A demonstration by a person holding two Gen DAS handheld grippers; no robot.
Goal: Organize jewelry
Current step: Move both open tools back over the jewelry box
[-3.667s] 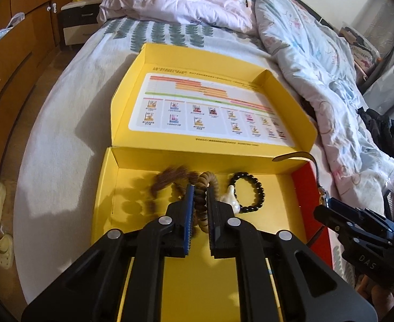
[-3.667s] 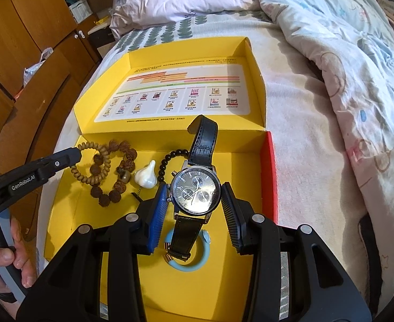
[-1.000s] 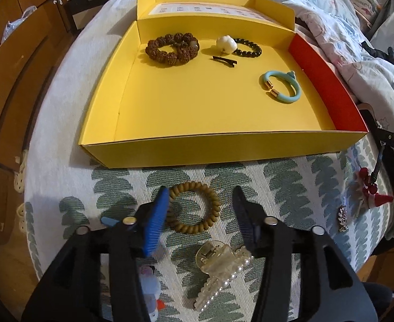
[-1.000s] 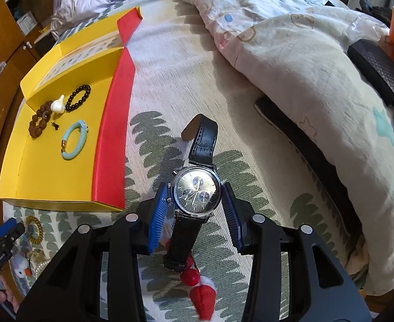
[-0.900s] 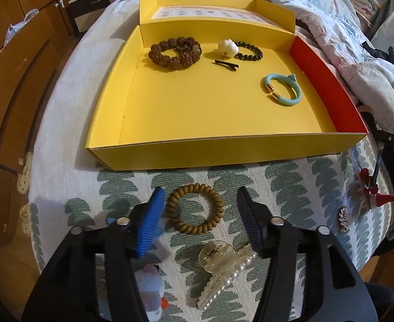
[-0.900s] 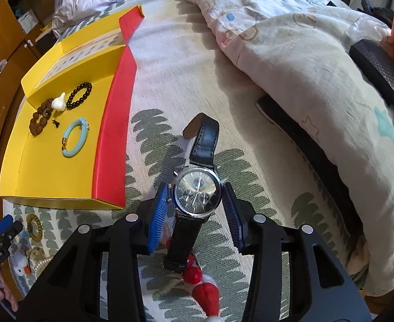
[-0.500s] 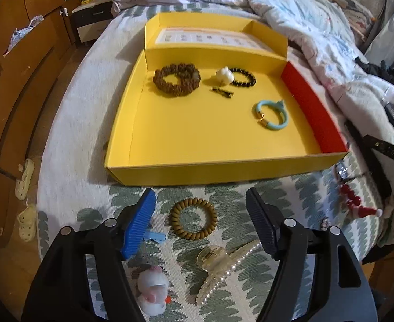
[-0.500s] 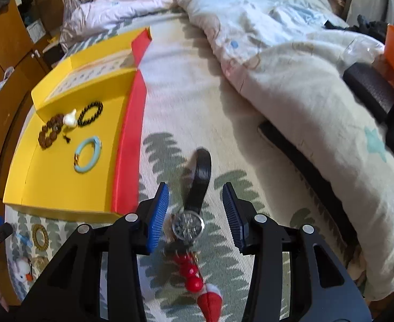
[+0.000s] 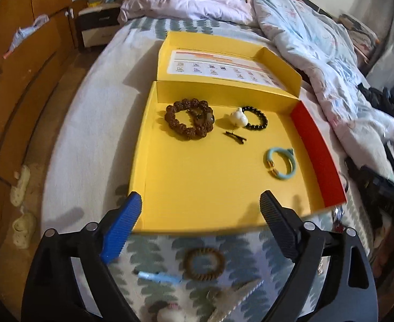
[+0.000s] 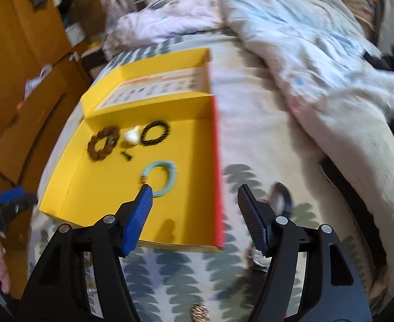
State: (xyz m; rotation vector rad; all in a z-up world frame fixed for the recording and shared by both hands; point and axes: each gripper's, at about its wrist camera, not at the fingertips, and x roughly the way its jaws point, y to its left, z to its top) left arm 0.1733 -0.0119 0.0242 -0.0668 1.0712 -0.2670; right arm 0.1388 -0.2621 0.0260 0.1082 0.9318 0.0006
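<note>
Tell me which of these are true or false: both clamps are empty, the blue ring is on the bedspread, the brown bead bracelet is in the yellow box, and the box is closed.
1. Both clamps hold nothing. True: the left gripper and right gripper are opening, with nothing between the jaws.
2. The blue ring lies on the bedspread. False: it lies inside the yellow box.
3. The brown bead bracelet is in the box. True.
4. The box is closed. False: its lid stands open.

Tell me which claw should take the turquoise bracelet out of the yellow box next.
Right, probably. The right claw is empty, jaws opening, and its blue fingertip shows just short of the turquoise bracelet in the yellow box. The left claw, also empty and opening, hovers at the box's near wall, with the bracelet farther off toward the red side.
</note>
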